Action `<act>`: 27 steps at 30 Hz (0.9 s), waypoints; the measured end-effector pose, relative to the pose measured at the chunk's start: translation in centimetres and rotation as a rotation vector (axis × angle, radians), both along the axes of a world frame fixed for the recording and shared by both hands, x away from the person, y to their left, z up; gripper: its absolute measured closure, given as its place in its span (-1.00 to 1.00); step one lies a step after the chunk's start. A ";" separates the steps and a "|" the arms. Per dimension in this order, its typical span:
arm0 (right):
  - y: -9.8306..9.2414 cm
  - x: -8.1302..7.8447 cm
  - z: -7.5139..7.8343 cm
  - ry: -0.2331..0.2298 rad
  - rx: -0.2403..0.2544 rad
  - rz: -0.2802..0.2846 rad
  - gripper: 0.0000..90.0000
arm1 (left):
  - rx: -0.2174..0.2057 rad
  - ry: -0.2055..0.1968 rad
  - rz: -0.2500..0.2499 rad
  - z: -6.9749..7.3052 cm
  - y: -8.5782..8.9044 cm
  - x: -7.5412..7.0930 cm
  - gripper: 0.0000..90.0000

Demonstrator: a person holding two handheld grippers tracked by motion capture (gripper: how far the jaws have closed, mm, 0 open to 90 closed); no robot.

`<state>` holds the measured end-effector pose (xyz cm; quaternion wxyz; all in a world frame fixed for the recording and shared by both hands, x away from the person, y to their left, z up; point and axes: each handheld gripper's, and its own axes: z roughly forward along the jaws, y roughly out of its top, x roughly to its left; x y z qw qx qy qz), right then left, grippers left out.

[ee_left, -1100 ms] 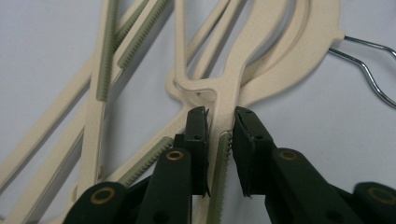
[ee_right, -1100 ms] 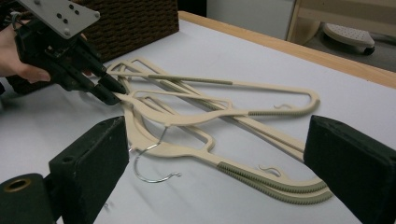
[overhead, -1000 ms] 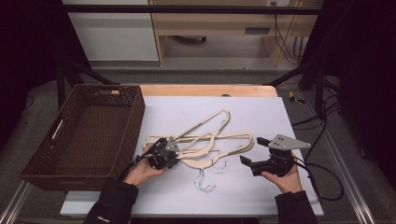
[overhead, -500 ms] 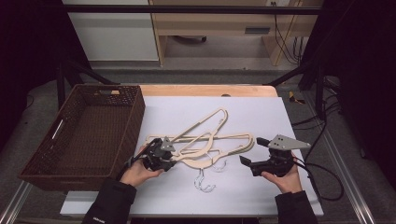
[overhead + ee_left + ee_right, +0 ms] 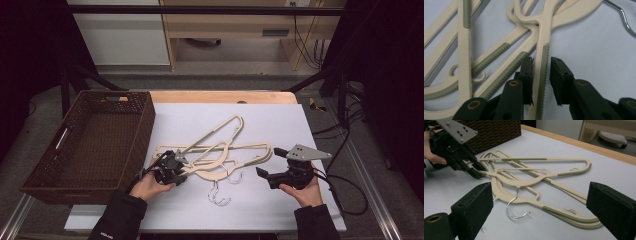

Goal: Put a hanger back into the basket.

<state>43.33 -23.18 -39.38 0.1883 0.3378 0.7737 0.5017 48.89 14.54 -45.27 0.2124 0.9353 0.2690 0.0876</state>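
At lower left of the high view, a hanger arm [image 5: 543, 72] is straddled by the left gripper [image 5: 176, 167], jaws just closing, pads not clamped, beside the basket [image 5: 95, 145]; lower right, the right gripper [image 5: 267, 175] is held wide open, empty, clear of the hanger pile [image 5: 220, 150].

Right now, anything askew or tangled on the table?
Yes. The cream hangers lie crossed in an interlocked pile on the white table beside the wicker basket, their wire hooks pointing different ways. The left gripper straddles one ribbed hanger arm, so lifting it may drag the others.
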 end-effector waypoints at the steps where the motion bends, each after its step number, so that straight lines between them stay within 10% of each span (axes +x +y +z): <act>1: 0.0 0.0 0.0 0.000 0.000 0.000 -0.84 | -0.003 0.001 0.000 0.0 0.0 0.0 0.60; 11: 0.2 0.0 -0.1 0.011 0.004 0.006 -0.83 | -0.010 -0.018 -0.038 0.6 -0.4 -0.7 0.75; 27: 1.1 0.1 -0.5 0.015 0.010 0.023 -0.79 | -0.171 -0.087 0.026 3.8 -0.4 -2.4 0.76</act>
